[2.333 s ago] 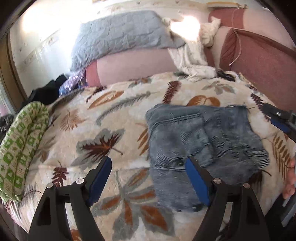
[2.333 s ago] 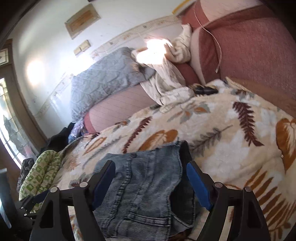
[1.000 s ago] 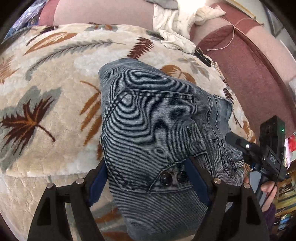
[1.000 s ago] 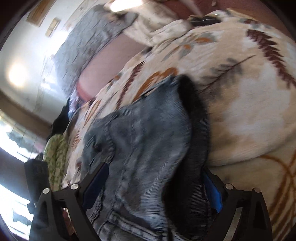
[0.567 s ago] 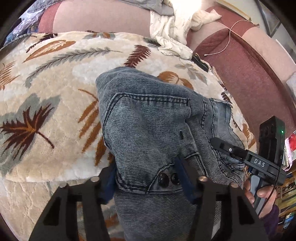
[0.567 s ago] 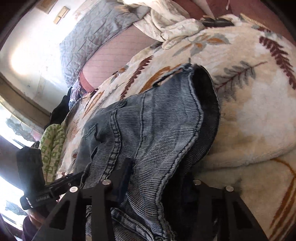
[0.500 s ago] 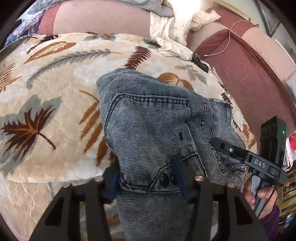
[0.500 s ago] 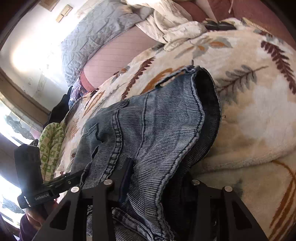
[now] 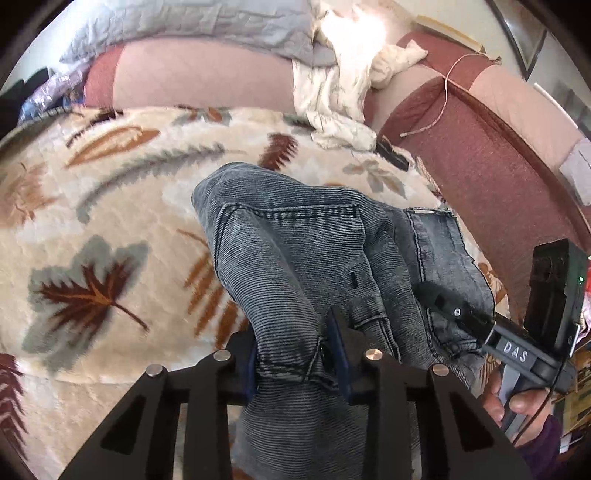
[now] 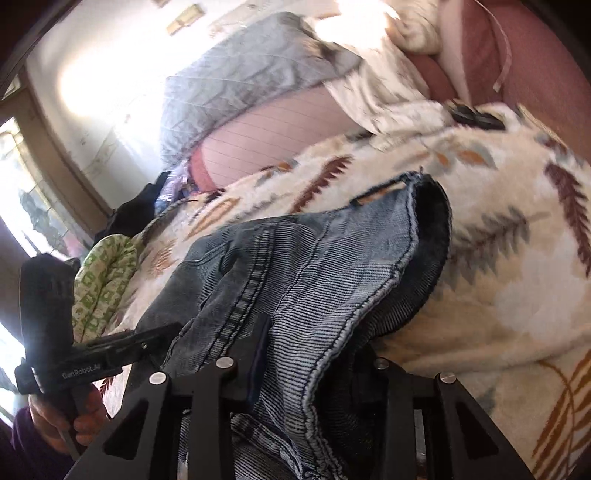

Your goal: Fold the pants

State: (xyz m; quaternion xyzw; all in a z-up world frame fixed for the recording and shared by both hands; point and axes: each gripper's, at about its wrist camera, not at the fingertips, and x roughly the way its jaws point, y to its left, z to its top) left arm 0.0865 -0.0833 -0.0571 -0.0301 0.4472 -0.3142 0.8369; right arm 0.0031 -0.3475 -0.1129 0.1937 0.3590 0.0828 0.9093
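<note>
room: bedroom, white wall (image 10: 110, 74) upper left of right wrist view, window glare at left edge
bed: cream leaf-print blanket (image 9: 110, 229) fills most of both views; pinkish mattress side or bolster behind it, cannot tell which
headboard: maroon padded headboard (image 9: 498, 158) upper right of left wrist view, thin cord hanging over it
quilt: grey quilt (image 9: 192, 26) top of left wrist view, on the pink bolster
sheet: white crumpled sheet (image 9: 340, 96) top centre, spilling down onto blanket
dark item: small black thing (image 9: 391, 157) on blanket just below sheet, too small to tell what
green cloth: green-white patterned cloth (image 10: 103, 280) left of right wrist view, at blanket edge
pants: grey-blue denim pants (image 9: 314, 266) centre to lower centre in both views, bunched on blanket, back pocket stitching facing up, near edge lifted off bed
left tongs: (image 9: 295, 354) bottom centre of left wrist view, narrow, clamped on a fold of pants at the waistband edge; denim bulges up between the blue pads
right tongs: (image 10: 314, 354) bottom centre of right wrist view, narrow, pinching pants hem/waist edge; right finger mostly buried under denim; also seen at right of left wrist view with hand on handle
blur: right wrist view slightly smeared
</note>
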